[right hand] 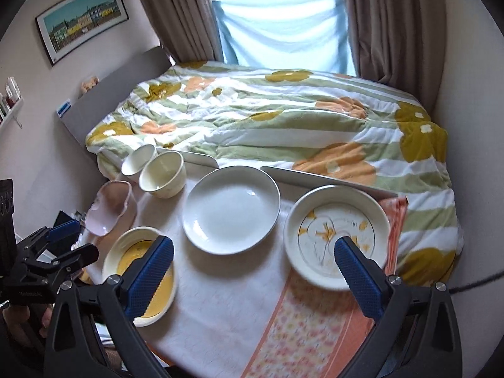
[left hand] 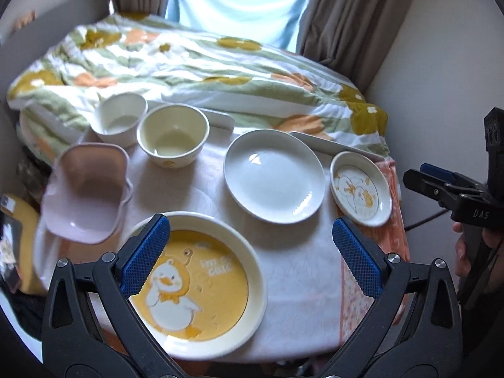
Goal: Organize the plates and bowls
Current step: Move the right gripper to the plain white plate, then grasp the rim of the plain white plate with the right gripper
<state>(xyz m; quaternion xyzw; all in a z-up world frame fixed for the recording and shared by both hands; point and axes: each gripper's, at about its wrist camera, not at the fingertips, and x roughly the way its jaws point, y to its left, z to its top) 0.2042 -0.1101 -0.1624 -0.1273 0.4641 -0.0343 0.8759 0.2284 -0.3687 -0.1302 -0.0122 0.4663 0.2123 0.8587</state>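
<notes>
A yellow duck plate [left hand: 201,283] lies at the table's front left, under my open, empty left gripper [left hand: 252,252]. A plain white plate [left hand: 274,174] lies in the middle; a small duck-print plate [left hand: 360,189] lies at the right. A cream bowl [left hand: 173,135], a white bowl [left hand: 121,118] and a pink square bowl [left hand: 86,192] stand at the back left. My right gripper [right hand: 253,274] is open and empty above the table front, its right finger over the small duck plate [right hand: 337,236]. The white plate [right hand: 231,209] and yellow plate [right hand: 140,271] also show there.
The table carries a white cloth [right hand: 220,299] and an orange patterned towel [right hand: 302,330] at the right. A bed with a flowered quilt [right hand: 283,119] runs along the far edge. White trays [right hand: 315,178] lie at the table's back edge. Walls close in left and right.
</notes>
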